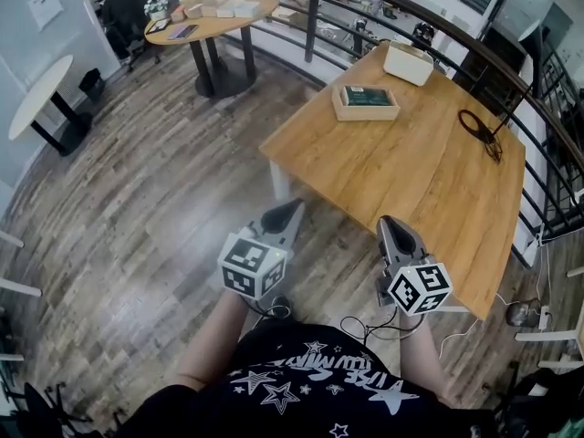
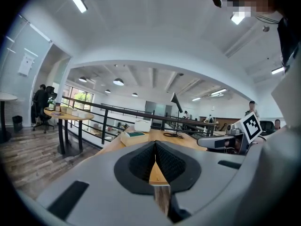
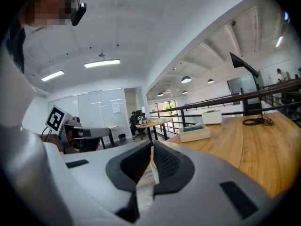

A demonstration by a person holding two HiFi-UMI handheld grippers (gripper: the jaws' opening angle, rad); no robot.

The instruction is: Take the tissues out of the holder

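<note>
I look down on a wooden tabletop that stands at an angle on a floor of grey-brown planks. The holder, a shallow pale wooden tray, sits near the left edge of the tabletop, toward its far end. The tissues, in a green pack, lie inside it. A white box stands at the far corner, near the holder but apart from it. A coiled black cable lies by the right edge.

Both my grippers are at the near edge, well apart from the holder. The left gripper has its jaws pressed together with nothing between them. In the head view its tip shows just outside the near edge, in front of the floor. The right gripper is also pressed together and empty, and its tip shows over the near part of the tabletop.

Behind the table a dark curved railing runs around this level. Beyond the far left of the railing stands a round wooden table with some small boxes on it, and a black office chair is beside it. A white oval table stands at the left wall. In the left gripper view a person is near the round table, and long ceiling lights are on.
</note>
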